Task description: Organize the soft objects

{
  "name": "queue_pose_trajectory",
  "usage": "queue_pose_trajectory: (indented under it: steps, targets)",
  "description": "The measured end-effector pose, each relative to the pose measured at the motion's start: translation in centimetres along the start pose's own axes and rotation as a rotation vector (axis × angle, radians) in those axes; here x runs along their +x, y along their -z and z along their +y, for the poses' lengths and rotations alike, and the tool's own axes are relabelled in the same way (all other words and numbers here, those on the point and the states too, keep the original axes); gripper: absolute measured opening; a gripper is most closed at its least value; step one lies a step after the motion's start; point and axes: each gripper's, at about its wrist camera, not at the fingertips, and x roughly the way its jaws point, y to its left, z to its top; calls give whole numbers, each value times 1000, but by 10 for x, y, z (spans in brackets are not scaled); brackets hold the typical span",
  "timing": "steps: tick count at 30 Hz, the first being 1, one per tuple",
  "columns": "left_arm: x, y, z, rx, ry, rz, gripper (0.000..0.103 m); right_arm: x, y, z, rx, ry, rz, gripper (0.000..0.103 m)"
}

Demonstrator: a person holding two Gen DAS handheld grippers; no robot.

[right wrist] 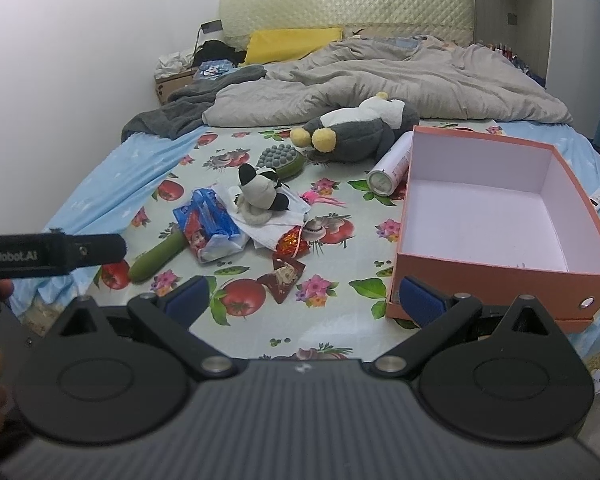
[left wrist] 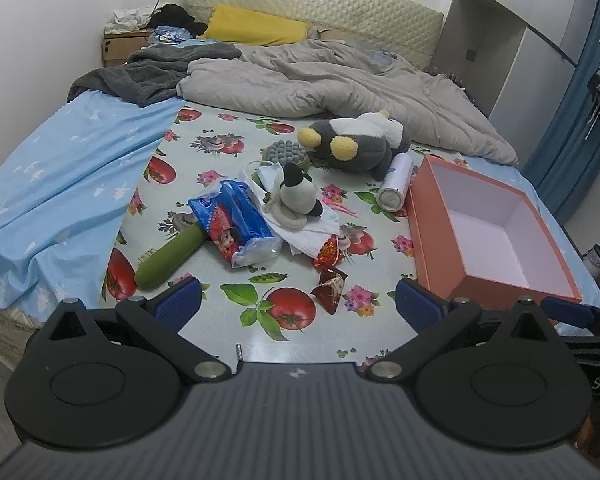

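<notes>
A large grey penguin plush (left wrist: 356, 144) (right wrist: 356, 128) with yellow feet lies on the fruit-print sheet (left wrist: 220, 152) by the duvet. A small black-and-white plush (left wrist: 298, 194) (right wrist: 262, 192) sits on a white cloth (left wrist: 312, 232) mid-bed. An open orange box (left wrist: 488, 224) (right wrist: 500, 216) with a white inside stands at the right. My left gripper (left wrist: 298, 304) is open and empty above the bed's near edge. My right gripper (right wrist: 304, 296) is open and empty, its right fingertip (right wrist: 420, 300) close to the box's front corner.
Around the small plush lie a blue tissue pack (left wrist: 236, 220), a green massage brush (left wrist: 168, 260), a grey nubbed massager (left wrist: 286, 154), a white spray can (left wrist: 396, 188), red packets (left wrist: 330, 288) and a pink toy (right wrist: 320, 200). A grey duvet (left wrist: 340, 76) and yellow pillow (left wrist: 256, 26) lie beyond.
</notes>
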Motion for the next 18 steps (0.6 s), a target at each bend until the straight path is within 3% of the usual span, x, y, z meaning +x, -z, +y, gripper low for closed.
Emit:
queue_pose_trajectory:
  steps: [18]
  targets:
    - [6,1,4,-10,1,12,103,6,2,-7,11,8,34,103]
